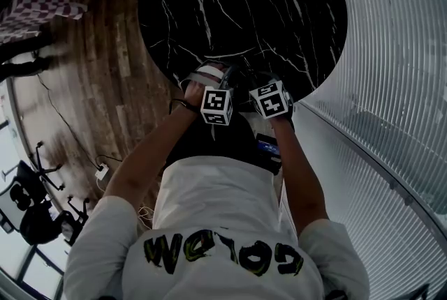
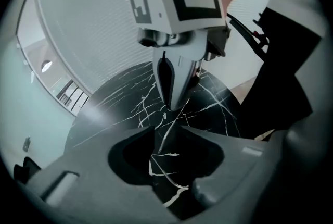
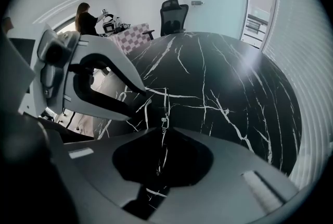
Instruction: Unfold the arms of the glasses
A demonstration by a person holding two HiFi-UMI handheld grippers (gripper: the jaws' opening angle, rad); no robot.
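Okay, my left hand-held gripper (image 2: 166, 132) is wide open, with only black marble showing between its jaws, so it's carrying nothing. My right hand-held gripper (image 3: 164, 129) is nearly closed, its tips pinched on a thin pale sliver with a tiny hinge-like knot. I take that for the glasses (image 3: 163, 120), thin-framed and very hard to pick out against the veined surface (image 3: 223, 77). They sit at the near edge of the round surface, right at the right tips. I can't tell whether they rest on it or hang just above. The two grippers are close together, left facing right. My read is that we're mid-unfold: the right is steadying the frame and the left is free to take an arm. Next I need to find that arm, close the left jaws gently on its end, and swing it out about the hinge without twisting the frame.
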